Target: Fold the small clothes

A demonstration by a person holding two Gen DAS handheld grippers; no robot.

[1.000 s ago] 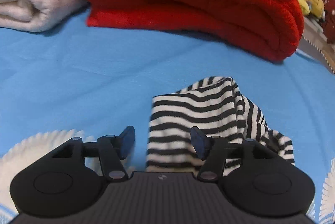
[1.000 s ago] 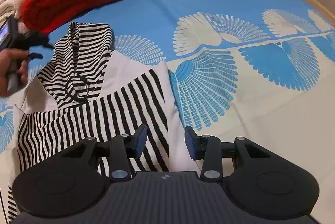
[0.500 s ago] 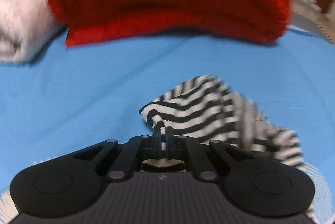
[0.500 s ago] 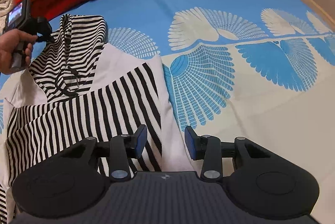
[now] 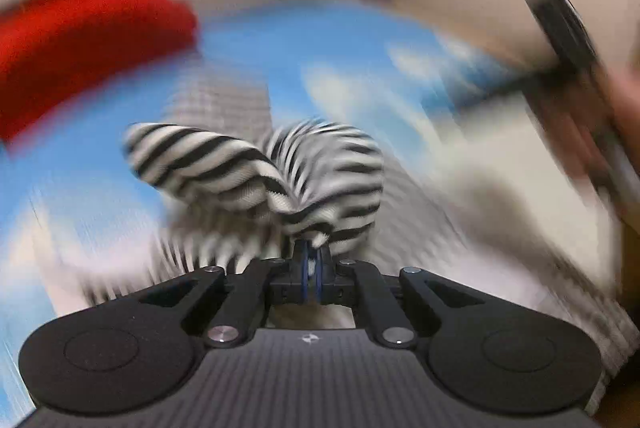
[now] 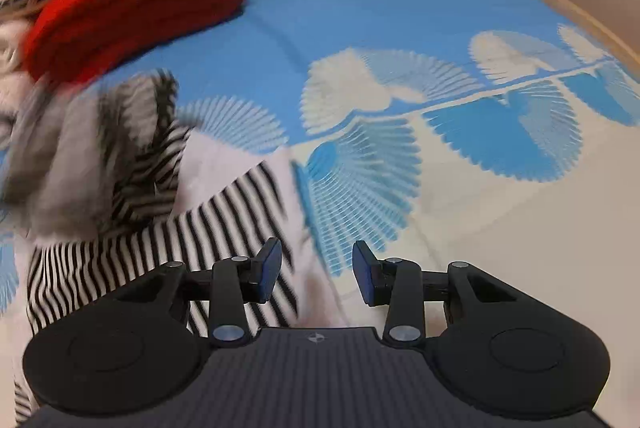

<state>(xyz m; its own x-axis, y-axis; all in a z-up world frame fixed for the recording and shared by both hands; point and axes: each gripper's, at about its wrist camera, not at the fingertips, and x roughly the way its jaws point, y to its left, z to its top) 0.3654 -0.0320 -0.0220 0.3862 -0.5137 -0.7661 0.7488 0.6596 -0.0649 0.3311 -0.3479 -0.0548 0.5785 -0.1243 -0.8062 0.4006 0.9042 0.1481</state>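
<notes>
The black-and-white striped garment (image 6: 132, 236) lies on the blue bedspread (image 6: 380, 27) with its pale fan pattern, partly spread flat, its hood end blurred and lifted. The left gripper (image 5: 311, 260) is clamped on a bunched fold of that striped cloth, jaws pressed together. The right gripper (image 6: 316, 268) hangs over the garment's near edge, jaws apart, holding nothing. A folded red blanket (image 6: 132, 3) sits beyond the garment.
</notes>
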